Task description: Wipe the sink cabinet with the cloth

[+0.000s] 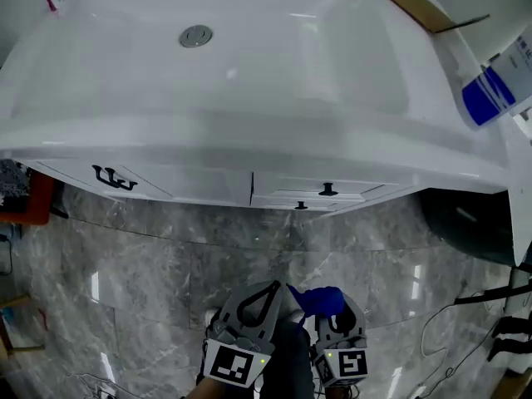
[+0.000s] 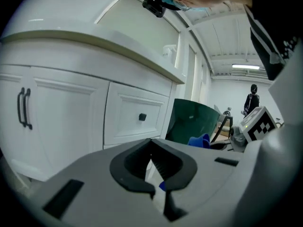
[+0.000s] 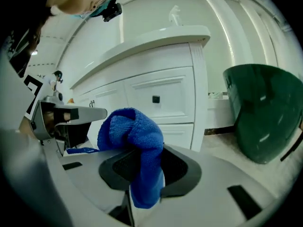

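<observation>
Left gripper (image 1: pixel 270 290): low in the centre of the head view, above the grey marble floor (image 1: pixel 166 264), pointing towards the cabinet.
Left fingers (image 2: pixel 127 163): closed tip to tip, with nothing between them; only a speck of blue shows through the gap lower down.
Right gripper (image 1: pixel 332 314): just to the right of the left one in the head view, the two bodies side by side and close.
Right fingers (image 3: pixel 176 168): closed on the blue cloth (image 3: pixel 130 131).
Cloth position: pinched between the right fingers; a bunched fold stands above the tips and a tail hangs below them. In the head view it shows as a blue lump (image 1: pixel 320 299) at the right gripper's front end, clear of the cabinet and touching no door.
Sink cabinet (image 1: pixel 199 183): white, under the overhanging basin, across the middle of the head view; it fills the left half of the left gripper view (image 2: pixel 71 112) and the centre of the right gripper view (image 3: pixel 156 98).
Sink basin (image 1: pixel 249 65): white, filling the upper part of the head view, with a round metal drain (image 1: pixel 196 36) at upper left.
Cabinet hardware: a dark bar handle (image 1: pixel 114 177) on the left door, a dark knob (image 1: pixel 327 189) on the drawer front to the right.
Green bin (image 3: pixel 265 112): on the floor beside the cabinet's end, at the right of the right gripper view.
</observation>
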{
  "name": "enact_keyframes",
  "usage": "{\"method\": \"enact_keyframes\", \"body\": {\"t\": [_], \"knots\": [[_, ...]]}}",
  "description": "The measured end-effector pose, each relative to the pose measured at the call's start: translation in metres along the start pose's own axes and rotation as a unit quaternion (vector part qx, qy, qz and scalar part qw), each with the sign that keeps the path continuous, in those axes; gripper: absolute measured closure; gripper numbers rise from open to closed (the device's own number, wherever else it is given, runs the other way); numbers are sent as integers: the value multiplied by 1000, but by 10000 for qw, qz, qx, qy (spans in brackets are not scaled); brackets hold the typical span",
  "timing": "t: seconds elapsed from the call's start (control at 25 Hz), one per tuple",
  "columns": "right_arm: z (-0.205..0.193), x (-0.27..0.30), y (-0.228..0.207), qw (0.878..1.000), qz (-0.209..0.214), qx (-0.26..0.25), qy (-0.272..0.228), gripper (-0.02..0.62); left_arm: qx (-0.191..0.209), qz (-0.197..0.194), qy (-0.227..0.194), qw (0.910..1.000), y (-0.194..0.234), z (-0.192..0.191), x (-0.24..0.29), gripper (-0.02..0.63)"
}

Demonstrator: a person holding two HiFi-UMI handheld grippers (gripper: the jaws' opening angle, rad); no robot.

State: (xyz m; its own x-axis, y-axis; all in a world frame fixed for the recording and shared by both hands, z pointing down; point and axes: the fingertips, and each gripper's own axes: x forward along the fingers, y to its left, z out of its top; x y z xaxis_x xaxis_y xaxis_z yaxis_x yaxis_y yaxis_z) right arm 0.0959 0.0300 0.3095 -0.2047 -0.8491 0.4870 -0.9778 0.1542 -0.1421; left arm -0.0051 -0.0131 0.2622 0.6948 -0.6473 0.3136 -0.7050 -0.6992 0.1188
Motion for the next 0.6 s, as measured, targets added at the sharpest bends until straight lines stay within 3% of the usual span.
{"method": "enact_keyframes", "body": {"t": [0.12, 0.4, 0.48, 0.6], "knots": [[43, -44, 26, 9993, 157, -130, 313, 480, -163, -86, 45, 9998, -17, 55, -35, 606], [203, -158, 50, 9989, 125, -278, 365, 480, -583, -519, 452, 9959, -78, 214, -119, 606], [250, -193, 48, 9981, 81, -461, 412, 480, -747, -438, 398, 9954, -90, 268, -136, 606], [308, -235, 50, 9939, 160, -873, 647, 480, -487, -165, 135, 9986, -87, 355, -157, 606]]}}
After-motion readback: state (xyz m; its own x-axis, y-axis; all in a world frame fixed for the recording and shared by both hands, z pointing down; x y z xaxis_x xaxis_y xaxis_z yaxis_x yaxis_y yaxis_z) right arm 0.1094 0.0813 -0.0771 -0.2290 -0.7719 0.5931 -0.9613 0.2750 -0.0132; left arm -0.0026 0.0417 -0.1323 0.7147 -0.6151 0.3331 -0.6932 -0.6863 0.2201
